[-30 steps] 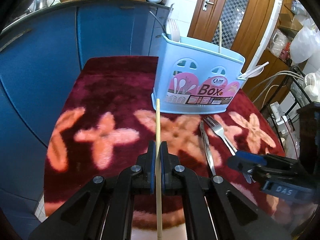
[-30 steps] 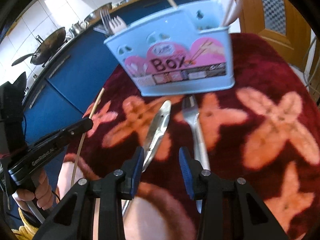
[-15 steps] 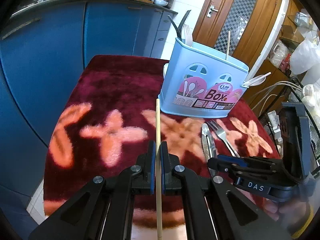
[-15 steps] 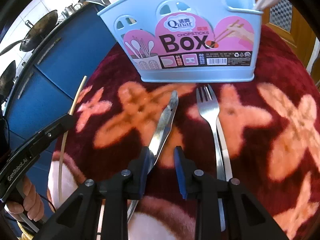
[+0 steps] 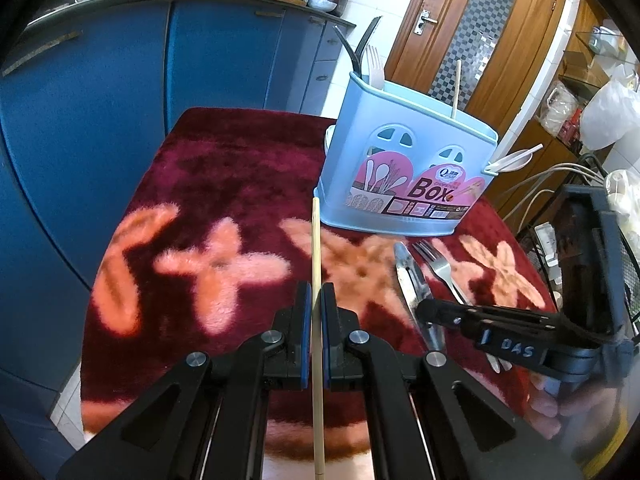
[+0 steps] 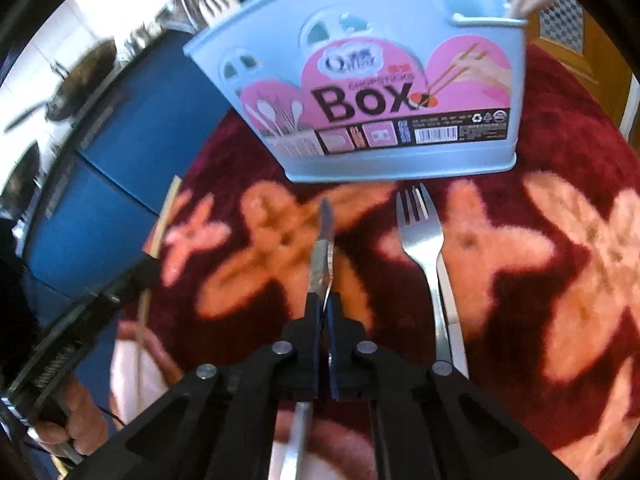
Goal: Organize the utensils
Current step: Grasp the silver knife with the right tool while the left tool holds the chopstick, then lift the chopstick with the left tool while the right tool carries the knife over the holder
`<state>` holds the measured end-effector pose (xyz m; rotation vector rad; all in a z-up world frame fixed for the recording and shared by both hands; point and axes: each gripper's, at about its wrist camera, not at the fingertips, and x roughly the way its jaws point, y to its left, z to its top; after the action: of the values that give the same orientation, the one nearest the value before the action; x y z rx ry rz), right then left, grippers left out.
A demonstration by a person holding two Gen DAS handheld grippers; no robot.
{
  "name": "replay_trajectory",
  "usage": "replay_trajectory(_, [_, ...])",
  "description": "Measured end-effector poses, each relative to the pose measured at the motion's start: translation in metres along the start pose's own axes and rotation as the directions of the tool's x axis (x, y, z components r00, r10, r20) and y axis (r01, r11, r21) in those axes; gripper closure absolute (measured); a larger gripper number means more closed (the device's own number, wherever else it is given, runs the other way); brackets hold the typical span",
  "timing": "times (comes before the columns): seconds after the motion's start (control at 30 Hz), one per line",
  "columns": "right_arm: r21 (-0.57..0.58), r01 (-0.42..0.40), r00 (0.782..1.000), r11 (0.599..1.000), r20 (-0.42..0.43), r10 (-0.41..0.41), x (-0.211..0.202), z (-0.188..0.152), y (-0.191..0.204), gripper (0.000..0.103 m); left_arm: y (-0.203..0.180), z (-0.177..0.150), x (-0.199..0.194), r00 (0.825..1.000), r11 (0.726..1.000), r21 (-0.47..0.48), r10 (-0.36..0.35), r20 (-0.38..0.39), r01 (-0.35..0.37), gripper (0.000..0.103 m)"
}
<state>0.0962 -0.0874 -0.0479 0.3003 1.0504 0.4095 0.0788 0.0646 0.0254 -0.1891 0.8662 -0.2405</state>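
On the red floral cloth (image 5: 224,168), the light-blue plastic utensil box (image 5: 404,168) already held forks and a stick, while one steel fork (image 6: 424,248) lay loose before it. The left gripper (image 5: 316,320) clamped a thin wooden chopstick (image 5: 316,248) and the right gripper (image 6: 325,312) pinched the steel knife (image 6: 324,248), so three pieces remained to stow

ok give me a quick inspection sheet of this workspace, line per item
surface: table under a dark red fuzzy cloth with pink flowers
job's things: blue utensil box upright, already holding forks and a stick; chopstick; knife; fork lying flat in front of the box
clutter: nothing seen on the cloth
grippers: left gripper shut on the chopstick; right gripper shut on the knife
cables: white cables beside the table
surroundings: blue cabinets with bowls on top, wooden door
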Motion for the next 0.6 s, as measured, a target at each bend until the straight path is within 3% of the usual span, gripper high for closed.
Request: replay_trajectory(0.6, [-0.032, -0.064, 0.977, 0.997, 0.204, 0.069, -0.060, -0.012, 0.003, 0.099, -0.023, 0.007, -0.020, 0.993, 0.996, 0.011, -0.084, 0.079, 0.083, 0.101])
